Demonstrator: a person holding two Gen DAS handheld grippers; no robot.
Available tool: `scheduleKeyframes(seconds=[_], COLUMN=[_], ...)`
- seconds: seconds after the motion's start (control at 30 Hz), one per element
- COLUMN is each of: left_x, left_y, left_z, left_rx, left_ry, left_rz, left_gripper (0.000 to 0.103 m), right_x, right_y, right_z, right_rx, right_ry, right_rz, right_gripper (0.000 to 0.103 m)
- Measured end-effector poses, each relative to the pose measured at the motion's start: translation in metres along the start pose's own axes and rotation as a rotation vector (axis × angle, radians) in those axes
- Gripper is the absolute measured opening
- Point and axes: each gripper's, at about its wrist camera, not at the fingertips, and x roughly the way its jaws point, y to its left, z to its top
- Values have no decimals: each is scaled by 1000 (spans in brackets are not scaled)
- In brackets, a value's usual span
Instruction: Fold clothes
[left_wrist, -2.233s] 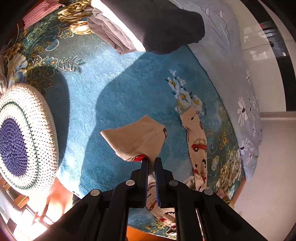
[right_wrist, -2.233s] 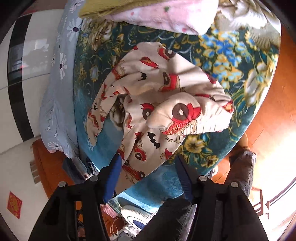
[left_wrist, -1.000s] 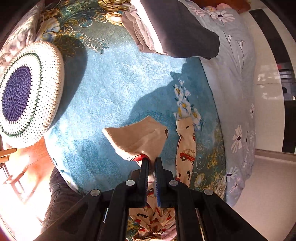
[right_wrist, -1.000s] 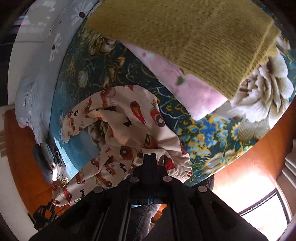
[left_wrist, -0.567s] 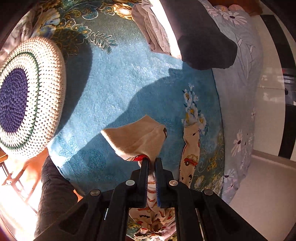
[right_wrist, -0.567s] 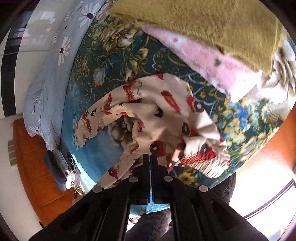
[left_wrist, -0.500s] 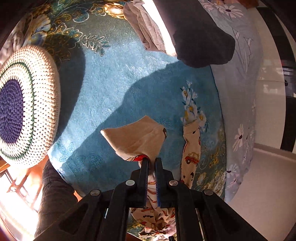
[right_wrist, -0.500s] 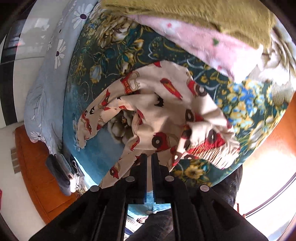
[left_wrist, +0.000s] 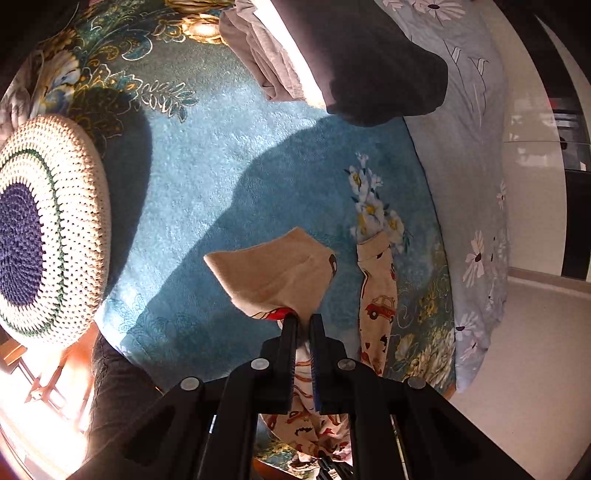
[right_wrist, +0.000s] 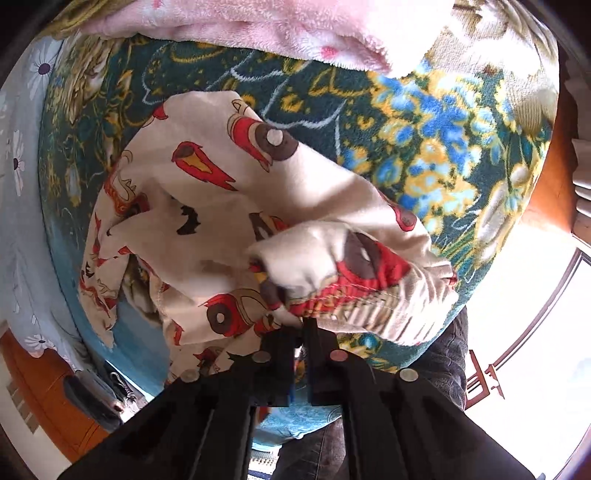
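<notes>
A cream child's garment (right_wrist: 229, 206) printed with red cars and rockets lies crumpled on a blue floral blanket (left_wrist: 207, 177). My left gripper (left_wrist: 302, 320) is shut on one corner of the garment (left_wrist: 280, 275), whose plain inner side stands up above the fingers. One cuffed leg (left_wrist: 378, 295) stretches away to the right of it. My right gripper (right_wrist: 300, 326) is shut on the gathered waistband edge (right_wrist: 354, 291), lifted off the blanket (right_wrist: 424, 147).
A round crocheted cushion (left_wrist: 44, 229) lies at the left. A dark folded garment (left_wrist: 369, 55) over grey cloth sits at the far edge. A pink fleece (right_wrist: 258, 26) lies beyond the right gripper. A pale daisy sheet (left_wrist: 469, 166) borders the blanket. A person's dark trouser leg (right_wrist: 443, 362) is below.
The right gripper, open 2.2 s ago, has shut on the waistband and pulled in close to the garment. The left gripper stays shut on its corner while its view swings slightly.
</notes>
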Motion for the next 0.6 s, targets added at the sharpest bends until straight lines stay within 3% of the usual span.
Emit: scheduleKeyframes(seconds=[0.13, 0.27, 0.47, 0.6], left_x=[1, -1, -42, -101], left_y=[3, -15, -72, -117], left_z=[5, 16, 47, 67], left_rx=[-36, 16, 179, 280], left_ry=[-15, -39, -186, -303], left_rz=[-8, -5, -26, -135], left_gripper=[7, 7, 7, 7], right_x=[-25, -77, -159, -239], right_y=[29, 92, 192, 258], right_z=[3, -7, -24, -50], right_rx=[-99, -232, -437, -583], right_ry=[-49, -137, -270, -360], right_rz=[53, 174, 365, 530], right_gripper=[2, 1, 1, 1])
